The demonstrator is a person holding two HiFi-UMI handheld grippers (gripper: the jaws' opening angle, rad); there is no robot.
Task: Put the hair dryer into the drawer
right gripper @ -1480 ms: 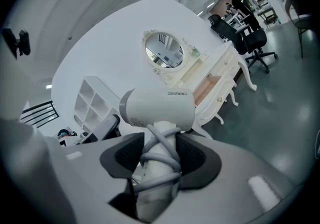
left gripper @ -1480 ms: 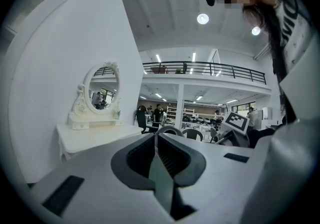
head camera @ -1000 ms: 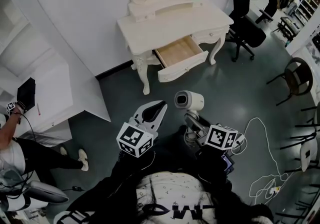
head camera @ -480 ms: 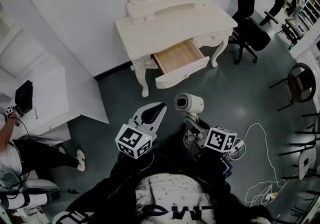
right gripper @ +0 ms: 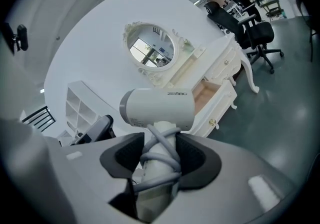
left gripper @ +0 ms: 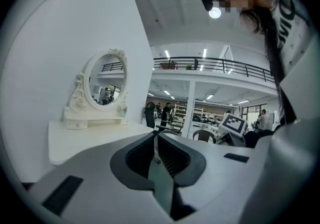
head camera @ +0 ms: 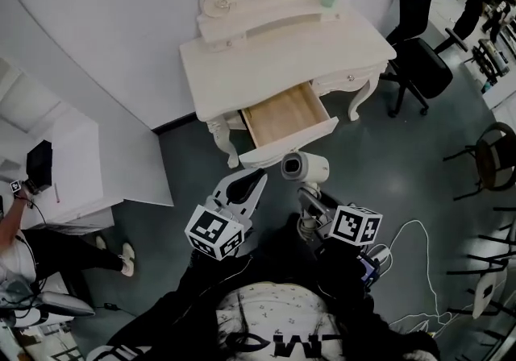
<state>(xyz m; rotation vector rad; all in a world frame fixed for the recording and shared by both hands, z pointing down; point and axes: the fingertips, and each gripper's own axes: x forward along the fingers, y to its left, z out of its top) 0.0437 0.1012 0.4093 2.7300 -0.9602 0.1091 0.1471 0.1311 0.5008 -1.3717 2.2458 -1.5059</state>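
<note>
drawer [head camera: 282,114] now nearer the grippers | right gripper [right gripper: 160,144] pinches hair dryer [right gripper: 157,108] handle (cord [right gripper: 152,162] wrap: right gripper view only) | left gripper [left gripper: 157,142] pressed together

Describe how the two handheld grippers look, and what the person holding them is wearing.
The left gripper and right gripper have pale grey shells with dark ribbed pads lining the jaws. Each carries a cube with black-and-white square markers. The sleeves are black. The top is light and speckled, with dark lettering.

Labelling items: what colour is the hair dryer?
The hair dryer is white, its cord grey; best in the right gripper view.
</note>
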